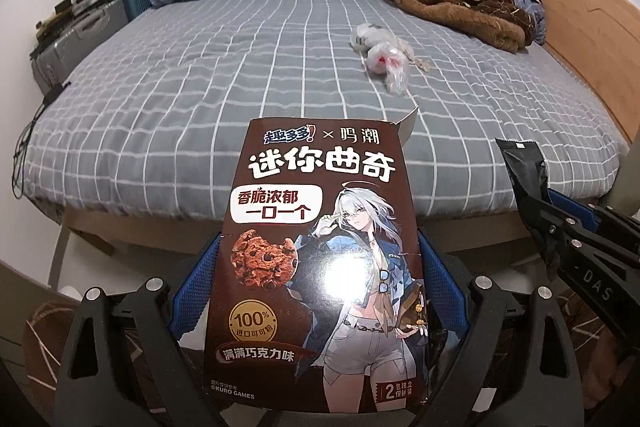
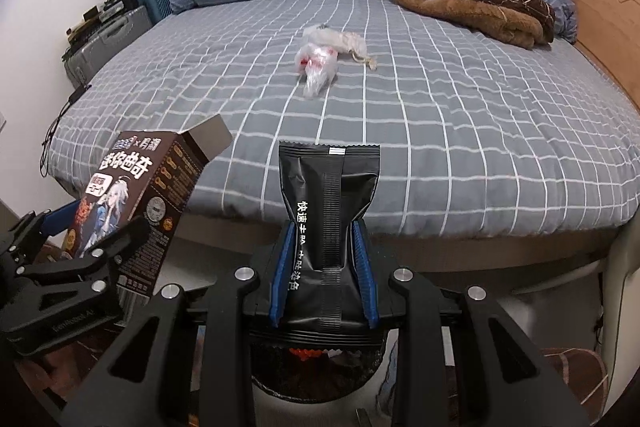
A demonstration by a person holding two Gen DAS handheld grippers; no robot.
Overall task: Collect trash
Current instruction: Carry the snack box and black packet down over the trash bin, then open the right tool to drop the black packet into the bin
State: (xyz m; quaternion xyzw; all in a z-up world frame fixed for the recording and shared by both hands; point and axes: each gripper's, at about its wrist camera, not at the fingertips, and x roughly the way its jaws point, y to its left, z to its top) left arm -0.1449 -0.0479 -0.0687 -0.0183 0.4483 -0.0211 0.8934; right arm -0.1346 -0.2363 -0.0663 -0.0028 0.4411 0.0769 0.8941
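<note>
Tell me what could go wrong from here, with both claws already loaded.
The cookie box, open flap up, fills the left claw and blocks most of the left wrist view. The right claw pinches the black sachet only at its waist; it could slip. Crumpled plastic bags remain on the bed, with no claw free.

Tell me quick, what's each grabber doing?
Left gripper: closed on the brown cardboard cookie box.
Right gripper: closed on the black plastic packet.
</note>
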